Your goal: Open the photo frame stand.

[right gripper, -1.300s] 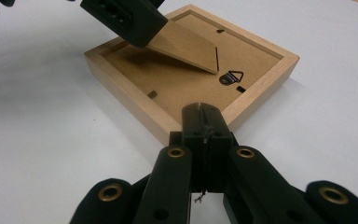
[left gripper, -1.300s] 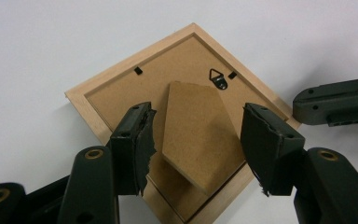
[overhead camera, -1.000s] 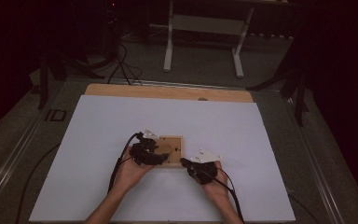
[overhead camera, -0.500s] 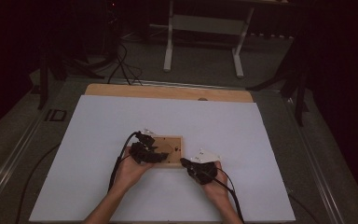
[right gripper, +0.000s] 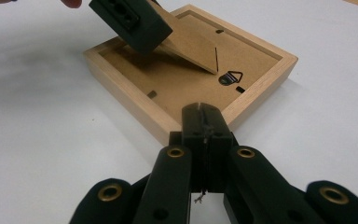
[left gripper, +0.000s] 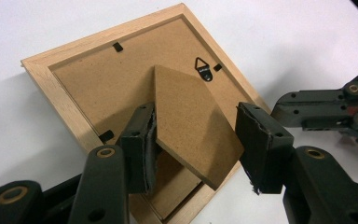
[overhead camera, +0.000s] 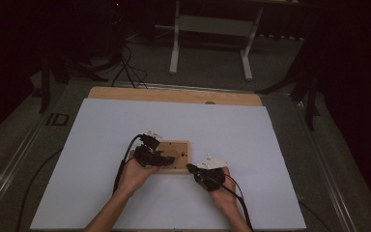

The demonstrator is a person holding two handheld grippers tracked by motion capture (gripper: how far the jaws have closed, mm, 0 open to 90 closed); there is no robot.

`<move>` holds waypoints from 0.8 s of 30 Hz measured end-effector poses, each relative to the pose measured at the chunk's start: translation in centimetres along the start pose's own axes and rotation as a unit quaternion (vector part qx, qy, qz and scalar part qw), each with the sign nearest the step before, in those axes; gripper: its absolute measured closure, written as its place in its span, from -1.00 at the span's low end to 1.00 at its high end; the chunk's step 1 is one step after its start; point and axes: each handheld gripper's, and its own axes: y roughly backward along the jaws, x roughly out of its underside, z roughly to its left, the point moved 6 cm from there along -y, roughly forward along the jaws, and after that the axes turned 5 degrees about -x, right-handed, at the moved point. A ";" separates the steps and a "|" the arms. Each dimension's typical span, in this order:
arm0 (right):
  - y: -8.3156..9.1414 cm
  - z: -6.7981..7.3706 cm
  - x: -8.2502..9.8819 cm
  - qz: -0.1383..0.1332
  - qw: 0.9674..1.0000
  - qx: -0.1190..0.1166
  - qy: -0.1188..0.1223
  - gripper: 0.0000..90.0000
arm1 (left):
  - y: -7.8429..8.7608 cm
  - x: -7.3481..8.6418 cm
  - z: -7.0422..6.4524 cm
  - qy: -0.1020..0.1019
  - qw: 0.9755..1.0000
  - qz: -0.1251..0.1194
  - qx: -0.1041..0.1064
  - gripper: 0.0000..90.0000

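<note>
A white sheet covers the table [overhead camera: 101,145], with a dark floor beyond. The picture frame [overhead camera: 182,150] lies face down at the middle of the sheet. My left gripper [left gripper: 196,140] sits over the frame's left part; its jaws have just been closing and now straddle the raised easel stand [left gripper: 193,126], one pad touching its edge. That suggests I'm about to grip the stand. My right gripper [right gripper: 204,122], jaws pressed together, butts the frame's near rim. Its view shows the stand lifted clear of the backing board [right gripper: 177,88].
</note>
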 end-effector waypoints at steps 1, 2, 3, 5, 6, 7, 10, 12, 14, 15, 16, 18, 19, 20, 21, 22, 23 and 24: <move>0.0 0.0 0.0 0.000 1.000 0.000 0.000 0.99 | 0.0 0.0 0.0 0.001 1.000 0.000 0.001 0.12; 0.0 0.0 0.0 0.000 1.000 0.000 0.001 0.99 | 0.0 -0.1 0.0 0.003 1.000 0.000 0.002 0.12; 0.0 0.0 0.0 0.000 1.000 0.000 0.000 0.99 | 0.0 -0.1 0.0 0.005 1.000 0.000 0.001 0.12; 0.0 0.0 0.0 0.000 1.000 0.001 0.001 0.99 | 0.0 -0.1 0.0 0.005 1.000 0.001 -0.001 0.13; 0.0 0.0 0.0 0.000 1.000 0.001 0.001 0.99 | 0.0 -0.1 0.0 0.003 1.000 0.003 -0.003 0.13; 0.0 0.0 0.0 0.000 1.000 0.001 0.001 0.99 | 0.0 0.0 0.0 0.003 1.000 0.004 -0.006 0.15; 0.0 0.0 0.0 0.000 1.000 0.003 0.002 0.89 | -0.1 0.0 0.0 0.002 1.000 0.005 -0.009 0.17; 0.0 -0.1 0.0 0.000 1.000 0.000 -0.004 0.85 | -0.1 0.0 0.0 0.002 1.000 0.004 -0.011 0.17; 0.1 -0.2 0.0 0.000 1.000 0.000 -0.005 0.78 | 0.0 0.0 0.0 -0.002 1.000 0.005 -0.014 0.17; 0.1 -0.2 0.0 0.001 1.000 -0.002 -0.006 0.75 | 0.0 0.0 0.0 -0.003 1.000 0.005 -0.015 0.18; 0.1 -0.2 0.0 0.002 1.000 -0.003 -0.007 0.72 | 0.0 0.0 0.0 -0.003 1.000 0.004 -0.015 0.18; 0.1 -0.2 -0.1 0.004 1.000 -0.002 -0.009 0.64 | 0.0 0.0 0.0 -0.005 1.000 0.003 -0.018 0.18; 0.1 -0.2 -0.1 0.004 1.000 -0.001 -0.009 0.58 | 0.1 0.0 0.0 -0.008 1.000 0.001 -0.020 0.18; 0.1 -0.3 -0.1 0.004 1.000 0.002 -0.008 0.52 | 0.1 0.1 -0.1 -0.012 1.000 -0.001 -0.021 0.18; 0.2 -0.3 -0.2 0.004 1.000 0.006 -0.009 0.49 | 0.1 0.1 -0.1 -0.017 1.000 -0.003 -0.024 0.18; 0.3 -0.4 -0.3 0.004 1.000 0.007 -0.011 0.47 | 0.2 0.1 -0.2 -0.023 0.999 -0.007 -0.026 0.18; 0.4 -0.5 -0.3 0.002 1.000 0.007 -0.012 0.44 | 0.3 0.1 -0.3 -0.029 0.999 -0.009 -0.029 0.18; 0.5 -0.6 -0.4 0.000 1.000 0.007 -0.013 0.42 | 0.3 0.2 -0.4 -0.035 0.999 -0.012 -0.031 0.18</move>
